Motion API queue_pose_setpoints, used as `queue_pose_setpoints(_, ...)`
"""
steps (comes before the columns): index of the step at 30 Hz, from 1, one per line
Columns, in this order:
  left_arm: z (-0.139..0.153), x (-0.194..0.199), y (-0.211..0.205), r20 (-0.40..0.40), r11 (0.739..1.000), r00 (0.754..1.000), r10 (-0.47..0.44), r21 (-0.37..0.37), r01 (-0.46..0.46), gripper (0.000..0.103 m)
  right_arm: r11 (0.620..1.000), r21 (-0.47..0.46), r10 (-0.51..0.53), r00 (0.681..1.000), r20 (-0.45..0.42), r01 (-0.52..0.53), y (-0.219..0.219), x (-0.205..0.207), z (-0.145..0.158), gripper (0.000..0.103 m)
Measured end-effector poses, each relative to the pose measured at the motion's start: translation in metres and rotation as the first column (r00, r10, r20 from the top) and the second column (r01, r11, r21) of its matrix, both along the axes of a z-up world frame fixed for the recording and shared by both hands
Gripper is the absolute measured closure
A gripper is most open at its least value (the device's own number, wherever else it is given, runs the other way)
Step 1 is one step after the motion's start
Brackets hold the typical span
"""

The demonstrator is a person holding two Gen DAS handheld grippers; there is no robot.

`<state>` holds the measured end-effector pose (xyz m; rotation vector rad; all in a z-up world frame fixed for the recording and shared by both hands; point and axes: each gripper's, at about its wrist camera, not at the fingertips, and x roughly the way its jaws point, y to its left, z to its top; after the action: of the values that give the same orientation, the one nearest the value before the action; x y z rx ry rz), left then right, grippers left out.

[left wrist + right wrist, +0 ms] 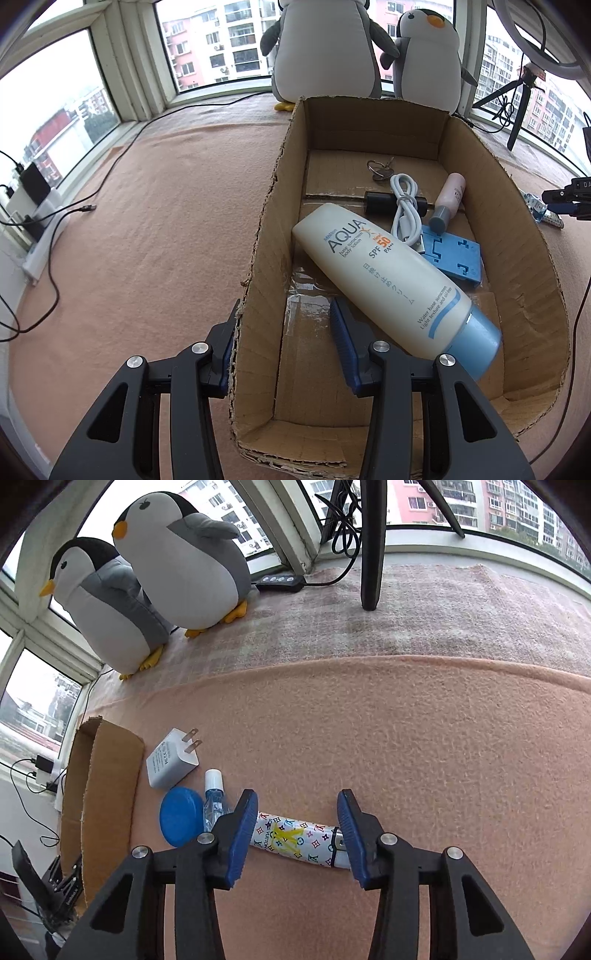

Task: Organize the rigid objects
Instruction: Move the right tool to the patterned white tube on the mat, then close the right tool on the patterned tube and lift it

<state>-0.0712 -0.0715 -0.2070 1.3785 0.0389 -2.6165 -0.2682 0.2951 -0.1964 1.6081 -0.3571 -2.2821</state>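
Left gripper (286,343) spread wide, cardboard box (258,236) wall straddled, nothing held. Right gripper (297,836) spread wide, patterned lighter (295,840) flanked beside box, ungripped.

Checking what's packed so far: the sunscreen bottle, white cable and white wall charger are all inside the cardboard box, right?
Not quite. The sunscreen bottle and white cable are inside the cardboard box, as the left wrist view shows. The white wall charger is not: the right wrist view shows it lying on the pink blanket beside the box.
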Motion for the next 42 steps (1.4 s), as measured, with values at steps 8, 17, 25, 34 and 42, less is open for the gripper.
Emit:
queue_pose_setpoints(8, 0.0, 0.0, 0.0, 0.0, 1.0, 1.0, 0.0, 0.0, 0.0, 0.06, 0.997, -0.039, 0.062, 0.998, 0.023, -0.061, -0.007, 0.031, -0.004, 0.062)
queue_pose_setpoints(17, 0.0, 0.0, 0.001, 0.0, 1.0, 1.0, 0.001, 0.0, -0.001, 0.06, 0.95, 0.289, 0.146, 0.986, -0.077, -0.118, -0.05, 0.052, -0.002, 0.063)
queue_pose_setpoints(25, 0.0, 0.0, 0.002, -0.003, 1.0, 1.0, 0.005, 0.005, -0.005, 0.06, 0.925, 0.365, 0.14, 0.987, -0.077, -0.102, -0.052, 0.047, 0.0, 0.082)
queue_pose_setpoints(34, 0.0, 0.0, 0.003, -0.004, 1.0, 1.0, 0.003, 0.004, -0.003, 0.06, 0.94, 0.341, 0.058, 0.992, -0.112, -0.017, -0.04, 0.063, 0.015, 0.082)
queue_pose_setpoints(42, 0.0, 0.0, 0.003, -0.008, 1.0, 1.0, 0.004, 0.009, -0.004, 0.06, 0.964, 0.264, 0.097, 0.974, -0.206, -0.04, -0.068, 0.077, 0.061, 0.082)
